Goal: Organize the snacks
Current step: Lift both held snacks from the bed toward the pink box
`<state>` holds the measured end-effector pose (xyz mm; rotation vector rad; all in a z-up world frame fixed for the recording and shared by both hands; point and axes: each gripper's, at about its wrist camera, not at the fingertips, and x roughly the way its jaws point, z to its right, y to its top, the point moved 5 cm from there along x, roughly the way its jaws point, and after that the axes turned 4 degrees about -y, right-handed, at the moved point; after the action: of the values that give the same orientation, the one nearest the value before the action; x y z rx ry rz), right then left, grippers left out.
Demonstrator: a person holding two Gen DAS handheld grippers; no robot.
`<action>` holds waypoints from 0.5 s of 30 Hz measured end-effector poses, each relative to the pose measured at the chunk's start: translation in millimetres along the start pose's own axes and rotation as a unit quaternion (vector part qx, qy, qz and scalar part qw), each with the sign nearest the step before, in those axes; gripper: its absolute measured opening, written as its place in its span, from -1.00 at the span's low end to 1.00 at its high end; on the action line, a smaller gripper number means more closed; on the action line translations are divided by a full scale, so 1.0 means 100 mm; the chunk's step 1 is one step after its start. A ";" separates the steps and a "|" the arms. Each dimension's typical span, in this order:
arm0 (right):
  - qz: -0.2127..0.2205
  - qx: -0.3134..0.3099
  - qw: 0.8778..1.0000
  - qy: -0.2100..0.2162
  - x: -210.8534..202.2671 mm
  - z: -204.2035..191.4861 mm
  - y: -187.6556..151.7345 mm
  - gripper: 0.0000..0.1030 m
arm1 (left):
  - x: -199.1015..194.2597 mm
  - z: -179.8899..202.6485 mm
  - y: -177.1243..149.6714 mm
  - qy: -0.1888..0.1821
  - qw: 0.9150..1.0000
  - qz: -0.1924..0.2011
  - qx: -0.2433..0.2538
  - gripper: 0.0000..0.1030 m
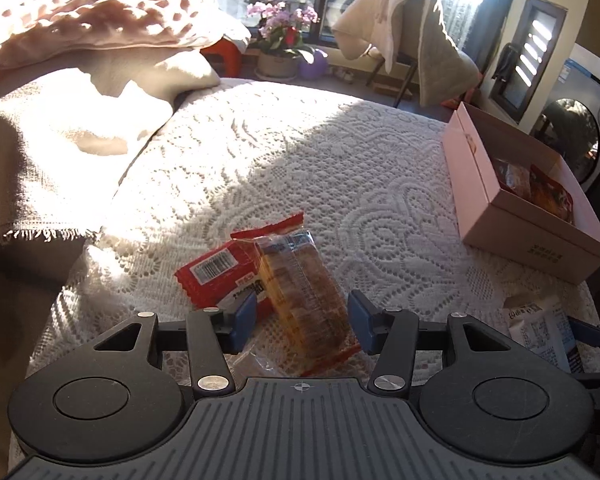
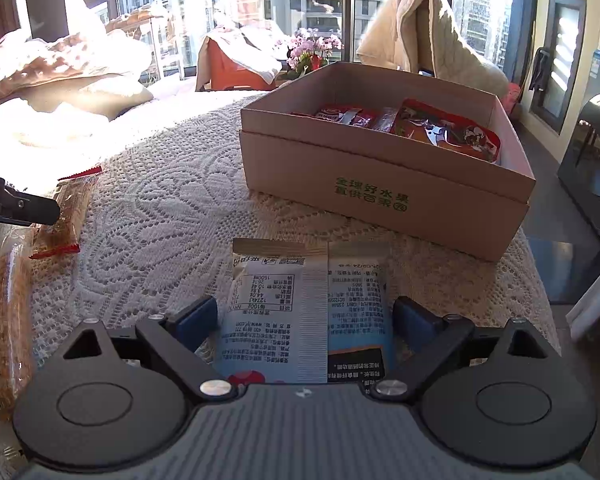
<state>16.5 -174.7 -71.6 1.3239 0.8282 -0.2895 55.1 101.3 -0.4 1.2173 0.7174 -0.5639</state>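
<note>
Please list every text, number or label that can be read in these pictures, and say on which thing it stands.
"全球好水果" over "直供百果", with a small circled mark, in green: front wall of the cardboard box.
"www.jyj.com" and "1500mg", seen upside down: back of the white snack packet; its remaining small print is too small to read.
Barcode on the red snack packet: digits blurred.
Red wrappers in the box: unreadable.

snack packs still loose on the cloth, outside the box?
4: cracker pack between the left gripper's open fingers, red pack under it, white pouch between the right's, another cracker pack at the near-left edge. Others may be hidden.
</note>
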 end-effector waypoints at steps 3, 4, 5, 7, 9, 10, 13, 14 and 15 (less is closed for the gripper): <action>0.002 0.003 1.000 0.006 0.00 0.01 0.00 0.87 | 0.13 0.03 0.01 -0.005 1.000 -0.008 -0.003 0.13; 0.003 0.004 1.000 0.008 0.00 0.01 0.00 0.89 | 0.16 0.07 0.02 -0.003 1.000 -0.006 0.002 0.13; 0.003 0.004 1.000 0.009 0.00 0.01 -0.01 0.91 | 0.19 0.12 0.02 0.000 1.000 -0.005 0.013 0.09; 0.003 0.002 1.000 0.008 0.00 0.00 -0.01 0.92 | 0.24 0.23 0.03 -0.003 0.999 -0.007 0.037 0.11; 0.004 0.002 1.000 0.008 0.00 0.00 -0.02 0.92 | 0.29 0.34 0.00 -0.026 0.998 -0.018 0.050 0.07; 0.004 0.002 1.000 0.008 -0.01 0.00 -0.02 0.92 | 0.31 0.40 -0.02 -0.040 0.997 -0.025 0.056 0.07; 0.005 0.003 1.000 0.009 -0.01 0.01 -0.02 0.92 | 0.30 0.59 -0.09 -0.073 0.992 -0.030 0.096 0.08; 0.005 0.003 1.000 0.009 -0.01 0.01 -0.02 0.92 | 0.29 0.64 -0.12 -0.084 0.991 -0.031 0.103 0.07; 0.004 0.003 1.000 0.009 -0.01 0.01 -0.02 0.92 | 0.28 0.69 -0.14 -0.092 0.989 -0.033 0.108 0.07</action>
<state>14.9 -175.9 -72.1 1.3375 0.8375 -0.2732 75.7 30.8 -17.8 1.3240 0.5513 -0.8155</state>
